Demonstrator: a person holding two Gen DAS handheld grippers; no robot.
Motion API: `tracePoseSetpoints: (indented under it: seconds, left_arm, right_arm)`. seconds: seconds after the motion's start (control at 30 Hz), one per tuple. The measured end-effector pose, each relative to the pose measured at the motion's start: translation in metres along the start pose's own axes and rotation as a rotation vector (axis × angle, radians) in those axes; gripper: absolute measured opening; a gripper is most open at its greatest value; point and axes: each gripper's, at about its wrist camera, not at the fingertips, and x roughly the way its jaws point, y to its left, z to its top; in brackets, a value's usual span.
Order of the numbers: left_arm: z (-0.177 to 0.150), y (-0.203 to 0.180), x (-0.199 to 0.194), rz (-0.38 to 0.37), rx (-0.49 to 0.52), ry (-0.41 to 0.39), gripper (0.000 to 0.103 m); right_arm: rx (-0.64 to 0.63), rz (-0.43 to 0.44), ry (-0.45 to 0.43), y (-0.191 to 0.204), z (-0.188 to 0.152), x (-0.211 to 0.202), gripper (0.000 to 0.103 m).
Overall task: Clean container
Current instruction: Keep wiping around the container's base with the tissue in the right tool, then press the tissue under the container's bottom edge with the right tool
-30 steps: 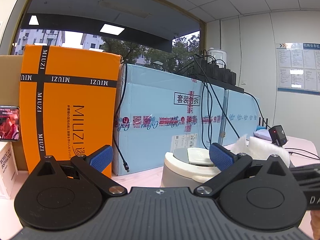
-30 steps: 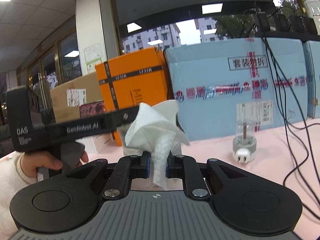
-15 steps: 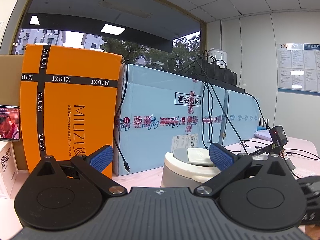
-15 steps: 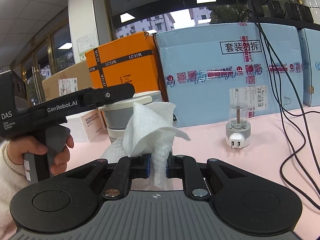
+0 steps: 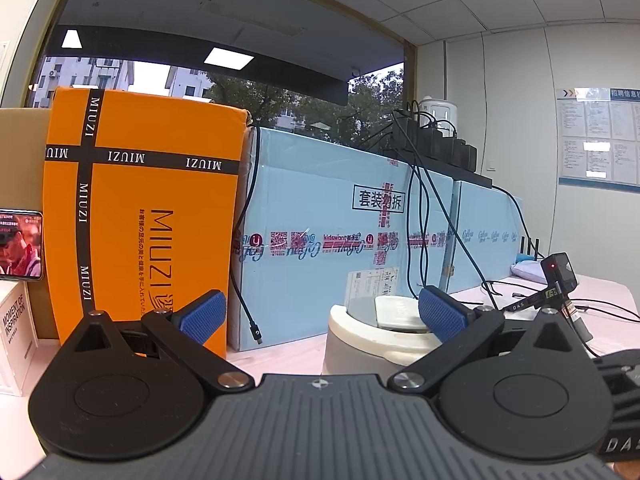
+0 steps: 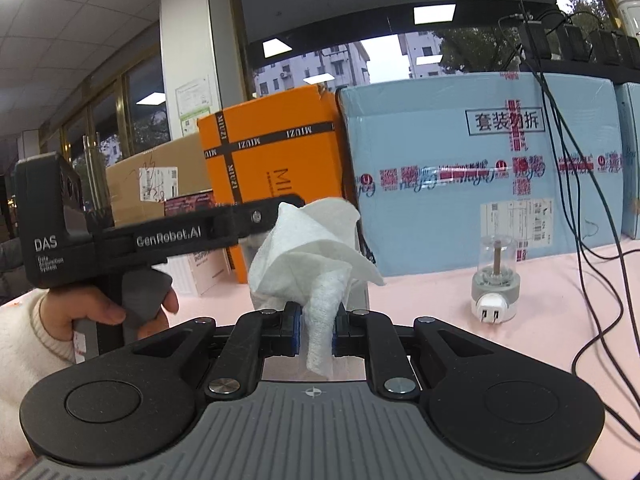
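Fingers of my right gripper [image 6: 316,334] pinch white tissue [image 6: 312,248]; left gripper [image 5: 320,316] wide open, empty, container [image 5: 372,336] ahead-right. Step: approach. Next: brace container, wipe.

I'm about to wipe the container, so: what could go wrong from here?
The left gripper is open, with only its right pad by the lidded white container, so nothing braces it; a wipe might push it across the table. The paper towel clamped in the right gripper blocks that camera's view of the container, so aiming could be off. Black cables trail across the table near a small plug-in device and could snag.
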Motion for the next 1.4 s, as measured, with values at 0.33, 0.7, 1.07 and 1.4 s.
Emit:
tracePoseSetpoints:
  seconds: [0.33,0.7,1.07,1.4]
  left_arm:
    - [0.0,0.0,0.001,-0.008,0.0,0.003,0.103]
    - [0.001,-0.001,0.001,-0.017,0.005,0.006,0.103]
    - [0.0,0.0,0.001,-0.018,0.003,0.007,0.103]
    - [-0.001,0.0,0.0,-0.008,0.001,0.003,0.103]
  right_arm:
    - [0.008,0.01,0.066,-0.003,-0.012,0.008,0.012]
    - [-0.002,-0.001,0.156,-0.003,-0.027,0.018,0.012]
    - [0.009,-0.008,0.26,-0.006,-0.034,0.034,0.012]
    - [-0.018,-0.015,0.223,-0.004,-0.021,0.027,0.012]
